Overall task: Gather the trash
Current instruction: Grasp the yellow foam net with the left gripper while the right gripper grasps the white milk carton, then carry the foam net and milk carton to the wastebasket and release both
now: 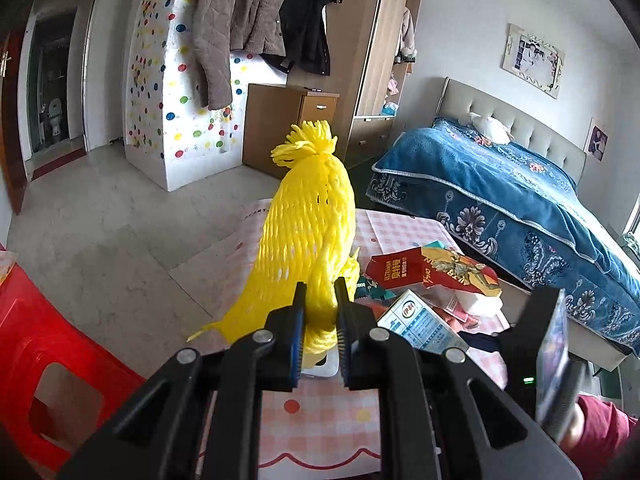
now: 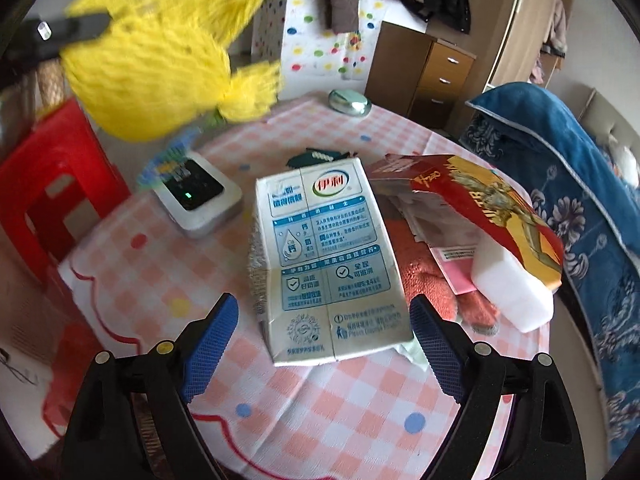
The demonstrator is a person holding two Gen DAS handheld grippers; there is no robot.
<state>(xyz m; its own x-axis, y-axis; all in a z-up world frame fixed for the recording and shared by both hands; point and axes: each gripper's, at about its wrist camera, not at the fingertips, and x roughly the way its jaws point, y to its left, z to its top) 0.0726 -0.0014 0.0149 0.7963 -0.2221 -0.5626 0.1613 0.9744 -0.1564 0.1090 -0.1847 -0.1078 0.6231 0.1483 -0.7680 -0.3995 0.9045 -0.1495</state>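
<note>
Pinching yellow foam net (image 1: 308, 236) in left gripper (image 1: 320, 300) fingers, right gripper (image 2: 324, 320) fingers spread around milk carton (image 2: 324, 256).

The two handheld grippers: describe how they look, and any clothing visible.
Both the left gripper and right gripper have black plastic linkage arms with silver round pivot pins and blue, finely textured pads. A dark red sleeve shows at the left view's lower right.

On the desk (image 2: 320, 408) we see the milk carton (image 2: 324, 256) lying between the power bank (image 2: 198, 204) at its left and the snack box (image 2: 472, 208) at its right. The foam net (image 2: 160, 60) hangs above the desk's left side, with the stool (image 2: 52, 184) left of the desk.
</note>
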